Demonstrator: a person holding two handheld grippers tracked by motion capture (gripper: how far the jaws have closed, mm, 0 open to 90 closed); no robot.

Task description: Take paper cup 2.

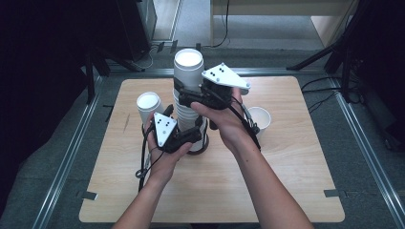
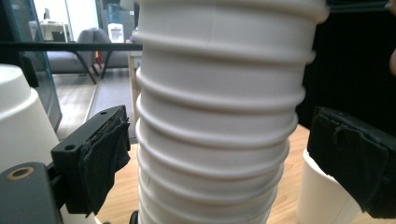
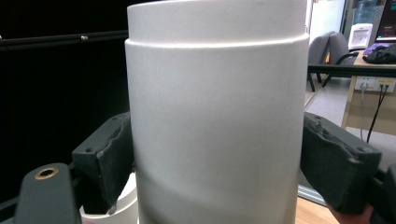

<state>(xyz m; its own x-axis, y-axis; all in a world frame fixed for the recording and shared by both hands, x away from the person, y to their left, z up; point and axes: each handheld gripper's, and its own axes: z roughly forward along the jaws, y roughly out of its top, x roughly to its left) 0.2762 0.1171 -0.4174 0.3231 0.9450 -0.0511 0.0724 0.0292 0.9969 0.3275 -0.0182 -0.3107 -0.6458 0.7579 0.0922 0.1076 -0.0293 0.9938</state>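
a pale wooden table (image 1: pixel 267 191) stands on grey carpet in a dim room, framed by metal rails, with an office and chairs far behind in the gripper views. near the table's middle rises a stack (image 1: pixel 190 102) of white paper cups, mouths down, on what looks like a dark ring base.

the right gripper (image 1: pixel 184 97) is clamped on the top cup (image 1: pixel 188 71) of the stack: in its own view both dark pads press the smooth wall of that cup (image 3: pixel 215 126), left pad (image 3: pixel 114 161) and right pad (image 3: pixel 334 161) touching it. the left gripper (image 1: pixel 198 133) sits lower, around the ribbed rims of the stack (image 2: pixel 215 135); its pads (image 2: pixel 105 161) stand a little off the cups on both sides, so it is released, bracketing but not squeezing.

judging by this, the job is peeling cups off the stack. two cups look done: one upside down (image 1: pixel 149 107) just left of the stack, one upright (image 1: pixel 259 121) to the right, near but apart. the top cup is gripped but not yet lifted free; many remain nested below.

hard to tell: the stack's foot is hidden by the hands, the exact cup count cannot be read, and whether the top cup has started to loosen.
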